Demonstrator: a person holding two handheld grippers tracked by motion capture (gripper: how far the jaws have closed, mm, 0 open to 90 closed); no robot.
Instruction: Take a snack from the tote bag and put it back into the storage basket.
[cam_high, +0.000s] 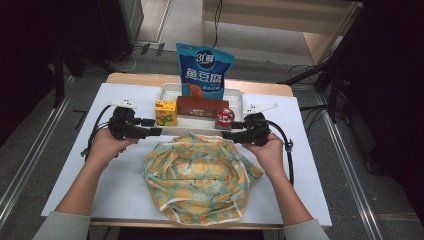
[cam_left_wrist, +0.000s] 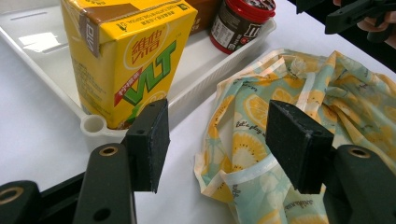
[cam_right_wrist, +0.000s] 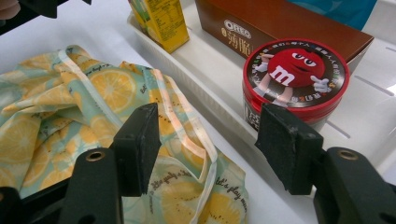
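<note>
Cloth bag (cam_high: 197, 177): lemon-printed fabric, crumpled in a heap on the near half of the desk (cam_high: 115, 180), just in front of the white tray (cam_high: 167, 92); touching neither claw.
Cloth bag, left corner: lies on the desk beyond the pads of the left claw in the left gripper view, with a pale hem around its edge (cam_left_wrist: 243, 175).
Cloth bag, right corner: lies below and beyond the pads of the right claw in the right gripper view, pale hem running along it (cam_right_wrist: 187, 140).
Left claw (cam_high: 159, 132): held in the left hand (cam_high: 105, 147), pointing toward the middle of the desk, at the upper left edge of the bag; pads wide apart, holding nothing.
Right claw (cam_high: 225, 135): held in the right hand (cam_high: 270, 150), pointing inward at the upper right edge of the bag; pads apart, nothing pressed between them.
White tray: at the far side of the desk, just behind the bag.
Yellow drink carton (cam_high: 165, 112): upright in the left end of the tray, close to the left claw.
Brown biscuit box (cam_high: 202, 106): lying in the middle of the tray.
Red round tin (cam_high: 224, 116): in the right part of the tray, in front of the box.
Blue snack pouch (cam_high: 204, 70): standing upright behind the box.
</note>
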